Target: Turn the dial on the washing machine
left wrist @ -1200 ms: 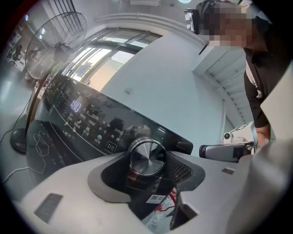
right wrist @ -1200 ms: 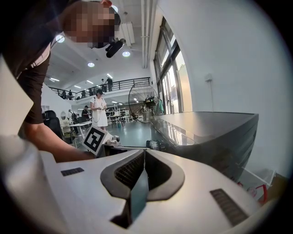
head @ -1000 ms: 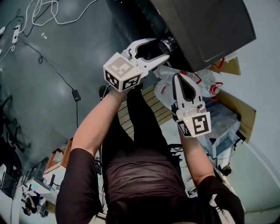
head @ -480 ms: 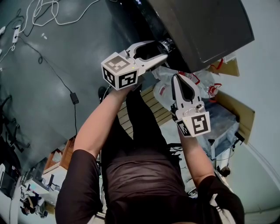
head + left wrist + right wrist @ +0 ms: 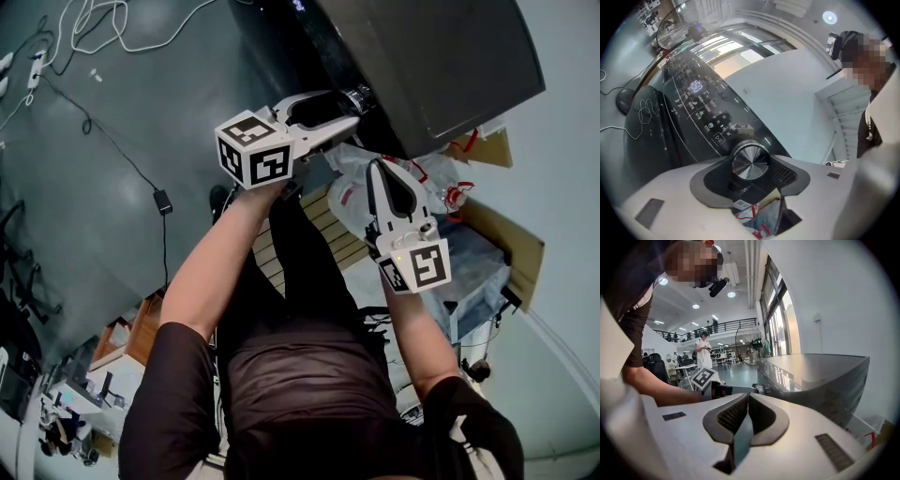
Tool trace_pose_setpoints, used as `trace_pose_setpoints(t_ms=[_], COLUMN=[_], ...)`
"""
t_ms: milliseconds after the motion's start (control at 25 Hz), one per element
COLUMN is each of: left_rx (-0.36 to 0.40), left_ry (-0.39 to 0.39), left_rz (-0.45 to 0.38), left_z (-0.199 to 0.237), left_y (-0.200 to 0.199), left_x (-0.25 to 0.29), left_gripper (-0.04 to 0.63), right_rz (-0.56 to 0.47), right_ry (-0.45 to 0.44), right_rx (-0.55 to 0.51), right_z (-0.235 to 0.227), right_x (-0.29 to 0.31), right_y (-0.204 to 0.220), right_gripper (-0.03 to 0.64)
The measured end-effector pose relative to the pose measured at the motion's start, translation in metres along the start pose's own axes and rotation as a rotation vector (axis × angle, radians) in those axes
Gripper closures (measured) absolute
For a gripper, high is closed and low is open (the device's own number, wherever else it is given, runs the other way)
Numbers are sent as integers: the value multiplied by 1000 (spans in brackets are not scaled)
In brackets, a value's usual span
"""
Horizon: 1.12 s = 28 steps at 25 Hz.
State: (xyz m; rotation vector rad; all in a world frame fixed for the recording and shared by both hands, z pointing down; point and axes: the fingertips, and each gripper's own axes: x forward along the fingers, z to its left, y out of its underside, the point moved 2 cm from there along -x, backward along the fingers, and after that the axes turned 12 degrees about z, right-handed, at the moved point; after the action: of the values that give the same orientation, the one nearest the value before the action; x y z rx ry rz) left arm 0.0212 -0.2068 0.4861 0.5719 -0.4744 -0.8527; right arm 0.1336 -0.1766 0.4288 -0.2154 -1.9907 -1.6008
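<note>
Pinching the silver dial (image 5: 750, 161), left tongs (image 5: 353, 105), right tongs (image 5: 746, 403) pressed together, panel print (image 5: 705, 112) unreadable.

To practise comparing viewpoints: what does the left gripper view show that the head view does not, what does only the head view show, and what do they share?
Only the left gripper view: the shiny round face of the dial and the lit symbols on the control panel. Only the head view: the right tongs, shut and empty, and cables on the floor. Both: the left tongs closed on the dial at the front of the washing machine.
</note>
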Motion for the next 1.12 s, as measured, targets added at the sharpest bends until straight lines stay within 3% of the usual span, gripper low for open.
trace_pose_setpoints(t_ms=[1120], left_rx=[-252], left_ry=[95], left_rz=[-8], left_z=[5], left_y=[2], left_x=[0], left_gripper=[328], right_rz=[-5], right_ry=[0], right_rx=[-2], right_z=[-1], right_x=[2], right_y=[-3], right_gripper=[594])
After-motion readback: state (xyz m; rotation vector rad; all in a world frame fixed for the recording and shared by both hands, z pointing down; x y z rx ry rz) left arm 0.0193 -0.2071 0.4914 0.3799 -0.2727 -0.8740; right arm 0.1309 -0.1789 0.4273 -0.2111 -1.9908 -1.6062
